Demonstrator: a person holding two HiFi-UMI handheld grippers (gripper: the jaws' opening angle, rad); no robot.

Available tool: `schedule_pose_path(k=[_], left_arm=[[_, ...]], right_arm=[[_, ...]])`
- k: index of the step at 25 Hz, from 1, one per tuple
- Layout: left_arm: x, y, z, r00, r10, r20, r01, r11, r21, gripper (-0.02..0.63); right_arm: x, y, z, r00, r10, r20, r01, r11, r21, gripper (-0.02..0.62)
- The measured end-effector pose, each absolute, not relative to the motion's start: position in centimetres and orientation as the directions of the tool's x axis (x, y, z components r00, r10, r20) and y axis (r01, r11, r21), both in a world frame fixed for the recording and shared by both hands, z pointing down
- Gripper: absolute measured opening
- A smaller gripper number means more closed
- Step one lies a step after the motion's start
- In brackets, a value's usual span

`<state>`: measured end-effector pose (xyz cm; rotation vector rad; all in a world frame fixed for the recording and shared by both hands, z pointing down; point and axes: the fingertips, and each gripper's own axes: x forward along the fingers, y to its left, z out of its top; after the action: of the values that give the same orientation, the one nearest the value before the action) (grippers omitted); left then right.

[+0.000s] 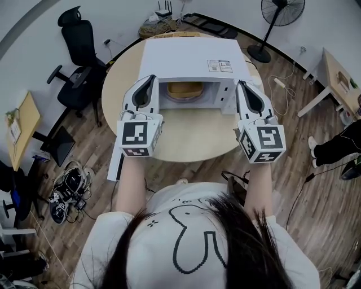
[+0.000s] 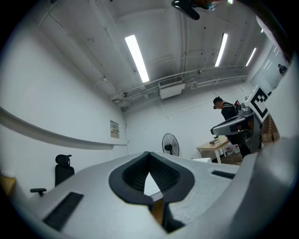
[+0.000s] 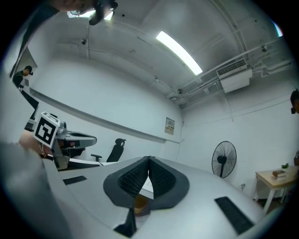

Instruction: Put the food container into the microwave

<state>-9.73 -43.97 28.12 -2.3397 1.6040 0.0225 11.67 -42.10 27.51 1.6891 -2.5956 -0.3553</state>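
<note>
1. Two grippers up front. The left gripper (image 1: pixel 150 78) sits at centre left of the head view, the right gripper (image 1: pixel 242 84) at centre right. Each carries one cube with black-and-white square markers.
2. Left gripper (image 2: pixel 149 156), seen in its own view: ribbed black pads pressed tip to tip, nothing between them. Right gripper (image 3: pixel 149 159): same story, jaws together and empty.
3. One white microwave (image 1: pixel 194 62), boxy, stands at upper centre with its cavity open toward the person.
4. One food container (image 1: pixel 185 88), tan and rounded, is already inside that cavity. It lies between the two grippers and touches neither.
5. One round table (image 1: pixel 186 135) with a pale, smooth wooden top carries the microwave.
6. Around the room: a wood-plank floor and white walls. One black office chair (image 1: pixel 78 53) is at upper left, and one black standing fan (image 1: pixel 281 12) at upper right.
7. Two small wooden desks: desk at the left edge (image 1: pixel 22 121), desk at the right edge (image 1: pixel 340 79).
8. The left gripper view shows ceiling strip lights (image 2: pixel 137 58) overhead, long and bright.
</note>
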Motion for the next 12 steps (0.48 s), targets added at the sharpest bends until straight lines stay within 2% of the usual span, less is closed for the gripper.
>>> schedule_pose_path(k=[12], left_arm=[[-10.2, -43.7, 26.5, 0.368, -0.903, -0.222, -0.920, -0.320, -0.225, 0.006]], right_arm=[[11.7, -42.3, 27.6, -0.392, -0.914, -0.108, -0.902, 0.358, 0.241, 0.028]])
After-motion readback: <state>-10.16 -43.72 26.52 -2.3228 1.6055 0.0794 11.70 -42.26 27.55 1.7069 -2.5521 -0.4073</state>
